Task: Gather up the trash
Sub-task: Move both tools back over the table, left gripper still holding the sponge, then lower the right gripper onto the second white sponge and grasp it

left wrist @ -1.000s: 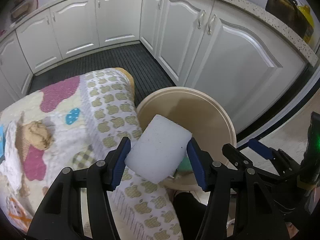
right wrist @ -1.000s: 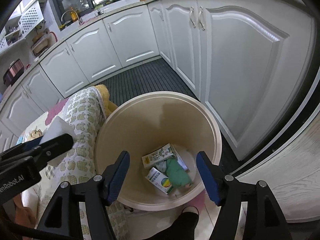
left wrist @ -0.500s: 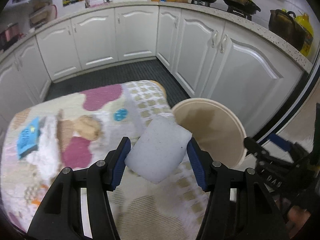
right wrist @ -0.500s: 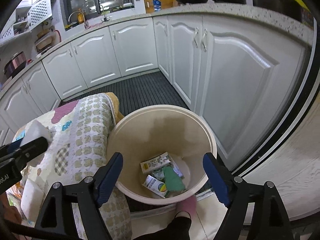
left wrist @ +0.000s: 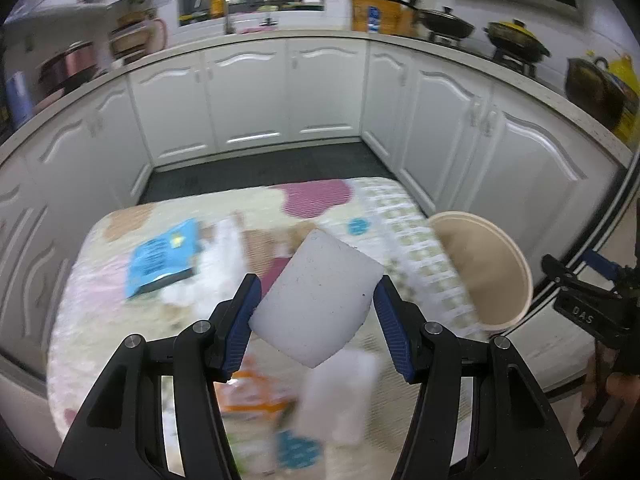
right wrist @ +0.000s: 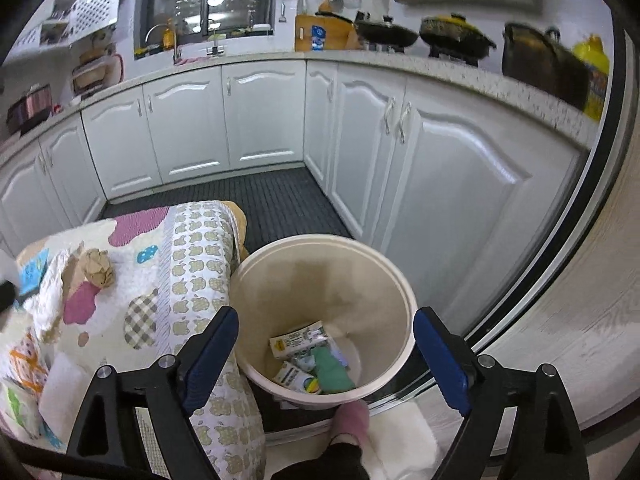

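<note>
The left tool (left wrist: 316,312) grips a white foam block (left wrist: 318,300) above the bench (left wrist: 96,280), left of the bin (right wrist: 320,280). The right tool (right wrist: 324,356), just opening, hangs empty over the bin. Released here, the block would likely miss it.

A white foam block (left wrist: 318,300), rectangular with rounded corners, sits tilted at the centre of the left view, pinched at its sides. At right of that view, and centre of the right view, stands a round beige bin (right wrist: 256,280), open-topped, holding cartons (right wrist: 298,336) and a green rag (right wrist: 332,372) at its bottom. A crumpled brown paper ball (right wrist: 98,268) lies on the patterned table at left, with a blue packet (left wrist: 164,256) nearby
</note>
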Action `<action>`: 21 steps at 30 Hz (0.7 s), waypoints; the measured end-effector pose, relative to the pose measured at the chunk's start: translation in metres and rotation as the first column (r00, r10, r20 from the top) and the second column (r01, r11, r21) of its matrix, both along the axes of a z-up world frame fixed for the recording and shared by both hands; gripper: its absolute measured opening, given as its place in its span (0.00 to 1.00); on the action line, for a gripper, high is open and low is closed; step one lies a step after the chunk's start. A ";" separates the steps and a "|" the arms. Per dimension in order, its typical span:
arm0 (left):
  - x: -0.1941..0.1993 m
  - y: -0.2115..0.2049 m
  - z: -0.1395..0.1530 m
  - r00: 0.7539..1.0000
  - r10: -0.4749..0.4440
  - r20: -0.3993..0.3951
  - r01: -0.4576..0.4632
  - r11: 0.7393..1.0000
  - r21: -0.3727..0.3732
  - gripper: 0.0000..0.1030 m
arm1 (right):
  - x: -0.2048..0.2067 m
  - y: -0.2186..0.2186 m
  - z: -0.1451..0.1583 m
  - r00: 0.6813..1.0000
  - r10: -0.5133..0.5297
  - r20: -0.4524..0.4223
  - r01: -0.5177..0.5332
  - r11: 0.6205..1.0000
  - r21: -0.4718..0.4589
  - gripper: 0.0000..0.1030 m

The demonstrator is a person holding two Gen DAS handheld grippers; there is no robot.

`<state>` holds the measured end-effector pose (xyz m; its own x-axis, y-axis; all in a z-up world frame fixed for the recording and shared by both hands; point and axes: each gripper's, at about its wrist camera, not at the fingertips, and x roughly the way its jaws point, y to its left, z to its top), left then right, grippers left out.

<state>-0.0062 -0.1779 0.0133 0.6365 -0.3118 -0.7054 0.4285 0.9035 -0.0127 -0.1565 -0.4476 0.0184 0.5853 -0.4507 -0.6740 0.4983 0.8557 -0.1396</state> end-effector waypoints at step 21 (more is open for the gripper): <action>-0.014 0.140 -0.046 0.975 0.101 -0.200 -0.102 0.995 0.006 0.55 | 0.049 0.104 -0.020 0.934 0.355 -0.039 -0.335 0.909 0.250 0.89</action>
